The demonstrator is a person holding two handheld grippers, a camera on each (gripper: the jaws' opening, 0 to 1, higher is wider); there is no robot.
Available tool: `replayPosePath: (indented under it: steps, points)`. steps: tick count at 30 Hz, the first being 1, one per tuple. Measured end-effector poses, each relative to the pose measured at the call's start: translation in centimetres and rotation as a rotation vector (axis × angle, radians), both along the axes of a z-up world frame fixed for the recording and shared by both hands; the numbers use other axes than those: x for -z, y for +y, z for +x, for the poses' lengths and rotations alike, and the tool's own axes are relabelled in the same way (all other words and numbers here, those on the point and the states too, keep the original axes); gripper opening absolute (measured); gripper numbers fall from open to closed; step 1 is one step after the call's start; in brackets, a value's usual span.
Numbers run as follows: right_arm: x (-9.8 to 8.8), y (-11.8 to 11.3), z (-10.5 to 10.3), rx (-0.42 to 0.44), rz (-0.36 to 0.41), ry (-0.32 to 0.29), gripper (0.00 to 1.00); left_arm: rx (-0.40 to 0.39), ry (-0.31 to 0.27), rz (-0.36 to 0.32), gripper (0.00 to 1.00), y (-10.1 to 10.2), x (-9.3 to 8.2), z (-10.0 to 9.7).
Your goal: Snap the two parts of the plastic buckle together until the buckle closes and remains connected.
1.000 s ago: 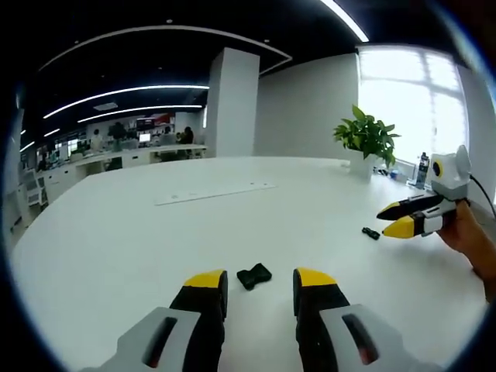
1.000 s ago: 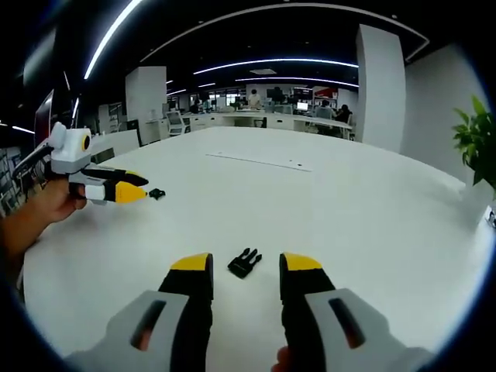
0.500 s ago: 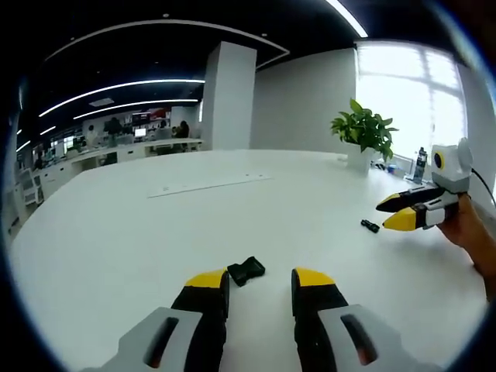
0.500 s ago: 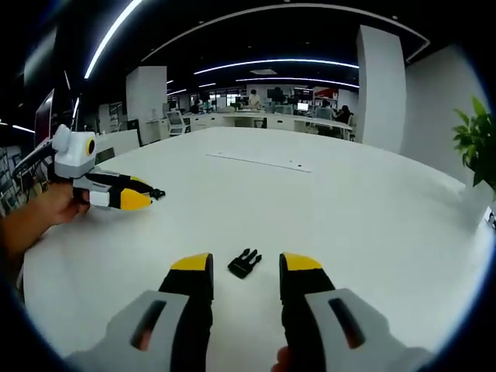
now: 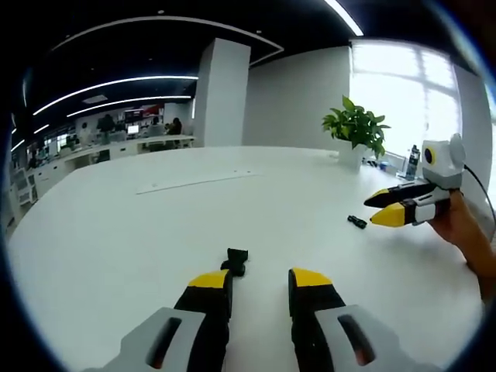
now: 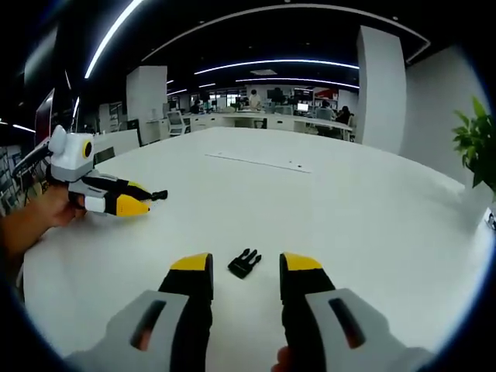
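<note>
On the white table (image 5: 108,232) lies a black socket half of the buckle (image 5: 235,260), just ahead of the left fingertip of my left gripper (image 5: 260,280), which stands open with nothing between its jaws. The pronged black half (image 6: 244,263) lies on the table (image 6: 372,232) between the yellow tips of my right gripper (image 6: 246,273), also open and not touching it. In the left gripper view the right gripper (image 5: 385,208) comes in at the right, the pronged half (image 5: 356,222) just off its tips. In the right gripper view the left gripper (image 6: 133,198) hovers by the socket half (image 6: 159,194).
A potted plant (image 5: 355,128) and a bottle (image 5: 412,163) stand at the table's far edge near the window. A thin flat strip (image 5: 194,182) lies mid-table. A white pillar (image 5: 219,93) rises behind. A hand (image 5: 465,232) holds each gripper. Office desks fill the background.
My left gripper has shifted, so the socket half now sits off its left fingertip instead of centred between the tips. The right gripper and the pronged half have stayed put.
</note>
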State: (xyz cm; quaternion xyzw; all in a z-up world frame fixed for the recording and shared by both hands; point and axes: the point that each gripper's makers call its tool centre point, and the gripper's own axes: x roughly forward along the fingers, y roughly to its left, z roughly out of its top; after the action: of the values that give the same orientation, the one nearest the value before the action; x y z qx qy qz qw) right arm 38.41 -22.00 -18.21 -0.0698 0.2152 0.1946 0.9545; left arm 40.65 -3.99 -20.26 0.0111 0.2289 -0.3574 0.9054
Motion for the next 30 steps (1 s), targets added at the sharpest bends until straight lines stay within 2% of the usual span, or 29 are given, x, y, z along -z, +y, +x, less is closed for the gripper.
replayPosePath:
  steps: [7, 12, 21, 24, 30]
  points:
    - [-0.2, 0.4, 0.0, -0.009, -0.003, -0.005, 0.34, -0.023, -0.006, 0.001, 0.29, 1.0, -0.2, -0.2]
    - [0.0, 0.4, 0.0, -0.007, -0.005, -0.002, 0.34, -0.039, -0.010, -0.005, 0.30, 1.6, 0.0, 1.2]
    - [0.1, 0.0, 0.0, 0.003, -0.014, -0.002, 0.34, -0.031, -0.027, 0.004, 0.35, 1.3, 0.5, 2.5]
    - [0.1, -0.1, 0.0, 0.006, -0.016, -0.002, 0.34, -0.028, -0.029, 0.004, 0.35, 1.8, 0.5, 3.8]
    - [0.3, 0.0, 0.0, 0.003, -0.016, 0.006, 0.34, -0.026, -0.036, 0.003, 0.35, 1.5, 0.4, 3.3]
